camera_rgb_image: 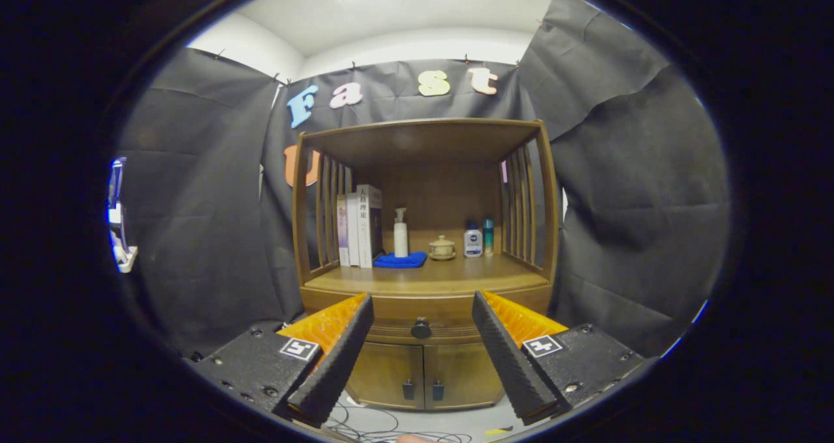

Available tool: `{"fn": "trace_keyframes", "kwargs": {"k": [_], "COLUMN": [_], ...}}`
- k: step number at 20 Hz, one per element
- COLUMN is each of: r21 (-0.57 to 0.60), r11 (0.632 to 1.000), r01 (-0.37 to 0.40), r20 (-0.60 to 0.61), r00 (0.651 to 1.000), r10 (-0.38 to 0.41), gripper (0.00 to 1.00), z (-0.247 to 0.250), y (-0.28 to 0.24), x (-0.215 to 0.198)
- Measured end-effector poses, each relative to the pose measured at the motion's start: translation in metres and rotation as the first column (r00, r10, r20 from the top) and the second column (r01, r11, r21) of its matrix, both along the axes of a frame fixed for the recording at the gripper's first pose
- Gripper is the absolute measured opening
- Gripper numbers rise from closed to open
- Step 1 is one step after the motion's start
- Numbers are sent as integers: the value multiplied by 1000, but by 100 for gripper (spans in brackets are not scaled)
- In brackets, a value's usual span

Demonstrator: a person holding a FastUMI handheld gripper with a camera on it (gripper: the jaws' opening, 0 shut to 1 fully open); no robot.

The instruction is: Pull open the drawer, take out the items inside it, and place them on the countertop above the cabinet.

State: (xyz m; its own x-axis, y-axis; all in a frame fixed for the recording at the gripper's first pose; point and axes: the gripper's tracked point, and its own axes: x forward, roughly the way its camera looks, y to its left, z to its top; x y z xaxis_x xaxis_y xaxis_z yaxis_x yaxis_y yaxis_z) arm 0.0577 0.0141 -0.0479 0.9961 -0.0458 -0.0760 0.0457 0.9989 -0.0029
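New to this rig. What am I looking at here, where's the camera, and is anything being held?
This is a handheld two-finger claw, carried by a person, no robot arm. The fisheye camera sits on the claw and looks forward along its two fingers, the ridged wedges at the bottom. The fingers are spread open and hold nothing. Beyond them stands a wooden cabinet. Its drawer knob sits between the fingers, farther off, and the drawer looks shut. On the countertop above it: books, a pump bottle on a blue cloth, a lidded cup and two small bottles.
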Motion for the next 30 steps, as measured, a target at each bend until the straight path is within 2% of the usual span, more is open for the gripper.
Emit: {"fn": "trace_keyframes", "kwargs": {"k": [5,16,19,23,25,30], "r21": [-13,-5,-3,-29,-67,-42], "r11": [999,998,995,995,991,991], "r01": [36,55,102,100,119,129], "r20": [-14,-179,-231,-274,-295,-313], "r00": [999,982,968,956,946,940], "r10": [-36,-55,-100,-104,-133,-135], "gripper": [99,98,96,83,77,53], "z": [-22,-112,-138,-165,-178,-186], "y": [2,-1,-12,-14,-20,-21], "x": [36,129,150,175,188,205]}}
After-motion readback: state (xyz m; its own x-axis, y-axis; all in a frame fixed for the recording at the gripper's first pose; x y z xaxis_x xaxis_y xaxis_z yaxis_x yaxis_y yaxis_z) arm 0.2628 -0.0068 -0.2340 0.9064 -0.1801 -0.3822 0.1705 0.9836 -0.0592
